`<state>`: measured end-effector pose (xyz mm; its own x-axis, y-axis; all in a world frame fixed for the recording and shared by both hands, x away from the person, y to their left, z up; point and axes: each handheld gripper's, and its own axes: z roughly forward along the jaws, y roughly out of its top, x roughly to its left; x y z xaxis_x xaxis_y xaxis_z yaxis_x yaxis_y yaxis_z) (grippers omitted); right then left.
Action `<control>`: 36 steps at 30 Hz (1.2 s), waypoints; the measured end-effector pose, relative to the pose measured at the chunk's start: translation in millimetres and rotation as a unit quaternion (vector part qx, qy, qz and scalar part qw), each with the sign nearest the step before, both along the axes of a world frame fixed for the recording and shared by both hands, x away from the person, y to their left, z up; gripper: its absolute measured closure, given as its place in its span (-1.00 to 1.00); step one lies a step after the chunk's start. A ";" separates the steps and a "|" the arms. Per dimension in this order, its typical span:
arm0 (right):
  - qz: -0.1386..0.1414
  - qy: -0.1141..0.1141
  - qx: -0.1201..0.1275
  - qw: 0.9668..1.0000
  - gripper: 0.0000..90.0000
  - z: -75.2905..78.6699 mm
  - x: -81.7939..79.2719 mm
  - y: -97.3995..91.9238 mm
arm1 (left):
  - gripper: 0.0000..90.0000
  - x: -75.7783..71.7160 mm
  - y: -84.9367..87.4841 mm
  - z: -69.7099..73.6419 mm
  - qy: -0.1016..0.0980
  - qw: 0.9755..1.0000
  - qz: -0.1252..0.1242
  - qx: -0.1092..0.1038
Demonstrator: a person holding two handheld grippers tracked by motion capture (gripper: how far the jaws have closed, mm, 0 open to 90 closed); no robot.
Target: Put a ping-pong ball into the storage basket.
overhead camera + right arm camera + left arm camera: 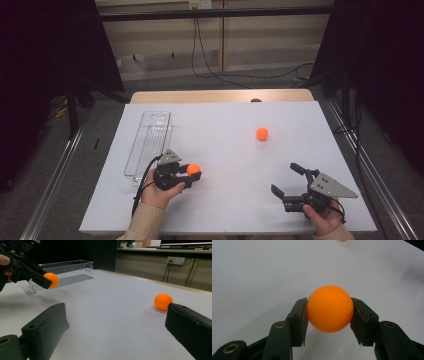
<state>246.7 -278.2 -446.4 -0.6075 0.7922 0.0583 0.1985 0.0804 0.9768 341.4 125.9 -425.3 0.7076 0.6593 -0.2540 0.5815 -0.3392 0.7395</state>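
Observation:
An orange ball (330,308) sits clamped between the two black jaws of my left gripper (194,172), held just above the white table sheet (225,150); the same held ball (51,280) shows at the left of the right gripper view. A second orange ball (262,133) lies loose on the sheet, right of centre, also seen as the loose ball (163,301) ahead of my right gripper. My right gripper (285,179) rests near the front right with its jaws wide apart and nothing between them.
A clear plastic tray (148,142) lies lengthwise at the left of the sheet, just beyond my left gripper; its clear wall (67,271) shows behind the held ball. Cables run across the floor beyond the table's far wooden edge (222,96).

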 end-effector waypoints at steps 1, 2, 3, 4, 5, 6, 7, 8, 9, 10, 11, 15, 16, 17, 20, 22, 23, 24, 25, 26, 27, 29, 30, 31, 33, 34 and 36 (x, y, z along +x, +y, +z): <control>0.000 0.000 0.000 1.000 -0.93 0.0 0.0 -0.1 | 0.13 0.0 0.2 0.4 0.001 1.000 0.000 0.000; 0.000 0.000 0.000 1.000 -0.93 0.0 0.0 -0.2 | 0.13 0.3 0.7 1.0 0.002 1.000 0.001 0.001; 0.000 0.000 0.000 1.000 -0.93 0.1 -0.1 -0.3 | 0.13 0.4 1.0 1.6 0.003 1.000 0.003 0.002; 0.000 -0.001 0.000 1.000 -0.93 0.1 -0.1 -0.4 | 0.13 0.6 1.3 2.0 0.003 1.000 0.005 -0.001; 0.000 0.000 0.000 1.000 -0.93 0.1 -0.1 -0.5 | 0.13 0.8 1.9 2.9 0.004 1.000 0.006 -0.001; 0.000 -0.001 0.000 1.000 -0.93 0.1 -0.1 -0.5 | 0.13 1.0 2.1 3.7 0.002 1.000 0.007 -0.001; 0.000 -0.001 0.000 1.000 -0.93 0.1 -0.2 -0.4 | 0.13 1.0 2.2 4.4 0.003 1.000 0.007 -0.002; 0.000 0.000 0.000 1.000 -0.93 0.1 -0.2 -0.2 | 0.13 1.0 2.2 4.8 0.004 1.000 0.006 -0.002; 0.000 -0.001 0.000 1.000 -0.93 0.1 -0.1 -0.2 | 0.13 1.0 2.3 5.1 0.004 1.000 0.008 -0.002; 0.000 -0.001 0.000 1.000 -0.93 0.1 -0.1 -0.1 | 0.13 1.3 3.0 5.7 0.005 1.000 0.009 -0.001; 0.001 -0.001 0.000 1.000 -0.93 0.1 -0.1 -0.1 | 0.13 1.6 3.7 6.0 0.005 1.000 0.008 -0.001; 0.000 -0.001 0.000 1.000 -0.93 0.1 0.0 -0.2 | 0.13 2.0 5.3 7.7 0.006 1.000 0.013 -0.001; 0.000 -0.002 0.000 1.000 -0.93 0.1 0.0 -0.1 | 0.13 2.1 5.5 8.0 0.005 1.000 0.014 -0.001; 0.000 -0.002 0.000 1.000 -0.93 0.1 0.0 -0.1 | 0.13 2.3 5.7 8.4 0.005 1.000 0.013 -0.001; 0.001 -0.002 0.000 1.000 -0.93 0.1 -0.1 0.1 | 0.13 2.6 6.4 9.6 0.004 1.000 0.015 -0.001; 0.000 -0.001 0.000 1.000 -0.93 0.2 -0.2 0.1 | 0.13 2.8 7.0 10.7 0.005 1.000 0.015 -0.002; 0.000 -0.001 0.000 1.000 -0.93 0.2 -0.2 0.0 | 0.13 2.7 7.1 11.2 0.006 1.000 0.018 -0.005; 0.000 -0.001 0.000 1.000 -0.93 0.2 -0.1 0.0 | 0.13 3.1 8.0 12.0 0.005 1.000 0.017 -0.003; 0.000 -0.001 0.000 1.000 -0.93 0.1 -0.1 0.1 | 0.13 3.2 8.3 12.6 0.006 1.000 0.020 -0.003; 0.001 -0.001 0.000 1.000 -0.93 0.1 -0.1 0.1 | 0.13 3.3 8.7 13.0 0.006 1.000 0.021 -0.004; 0.001 -0.001 0.000 1.000 -0.93 0.2 -0.1 0.2 | 0.13 3.6 9.2 13.3 0.006 1.000 0.021 -0.003; 0.001 -0.001 0.000 1.000 -0.93 0.1 -0.1 0.2 | 0.13 3.9 10.4 14.2 0.007 1.000 0.023 -0.003; 0.000 -0.001 0.000 1.000 -0.93 0.2 -0.1 0.1 | 0.13 4.0 11.1 15.0 0.009 1.000 0.023 -0.003; 0.000 -0.001 0.000 1.000 -0.93 0.2 0.0 0.1 | 0.13 4.4 11.8 15.7 0.008 1.000 0.024 -0.003; 0.000 -0.002 0.001 1.000 -0.93 0.3 0.0 0.0 | 0.13 4.7 13.1 17.1 0.008 1.000 0.028 -0.006; 0.000 -0.001 0.000 1.000 -0.93 0.3 0.0 0.0 | 0.13 5.2 14.2 18.0 0.009 1.000 0.027 -0.005; 0.001 -0.001 0.000 1.000 -0.93 0.2 0.1 0.1 | 0.13 5.4 15.2 18.9 0.010 1.000 0.030 -0.005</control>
<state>246.7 -278.0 -446.2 -0.6085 0.7915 0.0574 0.1960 0.0799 0.9773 346.8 141.1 -406.3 0.6626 0.6972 -0.2737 0.6143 -0.2967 0.7312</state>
